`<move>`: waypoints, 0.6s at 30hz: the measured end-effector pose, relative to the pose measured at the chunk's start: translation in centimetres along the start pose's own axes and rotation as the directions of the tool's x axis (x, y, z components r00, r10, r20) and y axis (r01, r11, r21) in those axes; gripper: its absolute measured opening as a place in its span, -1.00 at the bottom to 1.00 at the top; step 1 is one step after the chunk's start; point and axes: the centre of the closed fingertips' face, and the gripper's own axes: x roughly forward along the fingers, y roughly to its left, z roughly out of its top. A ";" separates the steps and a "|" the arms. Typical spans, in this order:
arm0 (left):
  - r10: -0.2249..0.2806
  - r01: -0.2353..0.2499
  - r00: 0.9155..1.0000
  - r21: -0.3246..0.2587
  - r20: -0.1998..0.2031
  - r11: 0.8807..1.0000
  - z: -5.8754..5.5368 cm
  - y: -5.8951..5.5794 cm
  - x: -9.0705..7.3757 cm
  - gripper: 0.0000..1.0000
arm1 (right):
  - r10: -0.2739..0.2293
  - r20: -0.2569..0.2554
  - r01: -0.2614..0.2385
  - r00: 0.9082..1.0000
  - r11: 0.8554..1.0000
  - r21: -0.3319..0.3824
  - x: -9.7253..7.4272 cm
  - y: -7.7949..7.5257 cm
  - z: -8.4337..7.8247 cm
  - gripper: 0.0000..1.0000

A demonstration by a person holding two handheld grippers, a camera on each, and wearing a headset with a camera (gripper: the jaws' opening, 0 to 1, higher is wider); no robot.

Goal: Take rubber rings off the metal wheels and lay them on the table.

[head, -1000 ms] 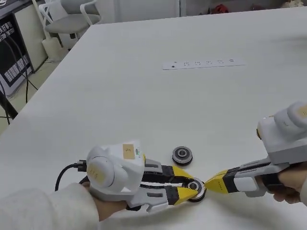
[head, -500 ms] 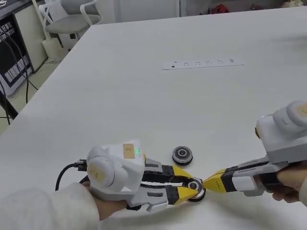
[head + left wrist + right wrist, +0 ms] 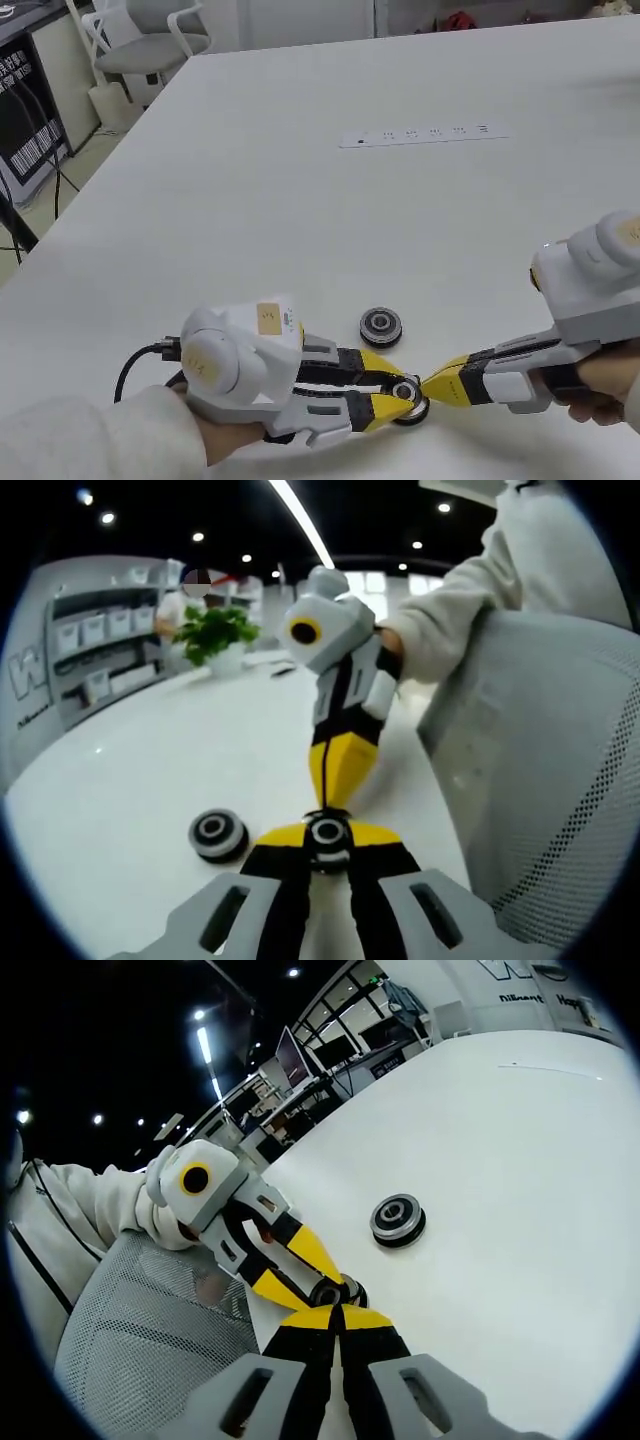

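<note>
Metal wheel (image 3: 408,390) sits clamped in L hand-held gripper (image 3: 398,396) on bench (image 3: 300,200); R hand-held gripper (image 3: 433,387), jaws together, meets its rim tip-first from opp. side; second wheel (image 3: 381,324) nearby.

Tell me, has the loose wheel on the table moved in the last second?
No. In the head view the loose wheel keeps the same spot relative to the power strip.
</note>
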 end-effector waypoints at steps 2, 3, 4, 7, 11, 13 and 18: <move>-0.001 0.001 1.000 0.000 0.001 1.000 0.0 -0.1 0.0 -0.72 | 0.002 0.000 -0.002 1.000 1.000 -0.001 0.0 0.1 0.0 -1.00; -0.001 0.001 1.000 0.002 0.001 1.000 0.0 -0.1 0.0 -0.72 | 0.002 0.000 -0.002 1.000 1.000 -0.003 0.0 0.1 0.0 -1.00; -0.001 0.001 1.000 0.002 0.001 1.000 0.0 -0.1 0.0 -0.72 | 0.003 0.000 -0.003 1.000 1.000 -0.004 0.0 0.1 0.0 -1.00; -0.002 0.002 1.000 0.002 0.001 1.000 0.1 -0.2 0.0 -0.72 | 0.004 0.001 -0.004 1.000 1.000 -0.002 0.0 0.2 0.0 -1.00; -0.002 0.002 1.000 0.005 0.000 1.000 0.1 -0.2 0.0 -0.72 | 0.008 0.002 -0.008 1.000 1.000 -0.001 0.0 0.3 0.0 -1.00; -0.002 0.002 1.000 0.006 0.000 1.000 0.1 -0.2 0.0 -0.72 | 0.012 0.004 -0.012 1.000 1.000 0.000 0.0 0.3 0.1 -1.00; -0.002 0.002 1.000 0.007 0.000 1.000 0.0 0.0 0.0 -0.72 | 0.024 0.009 -0.024 1.000 1.000 -0.004 0.1 0.6 0.3 -1.00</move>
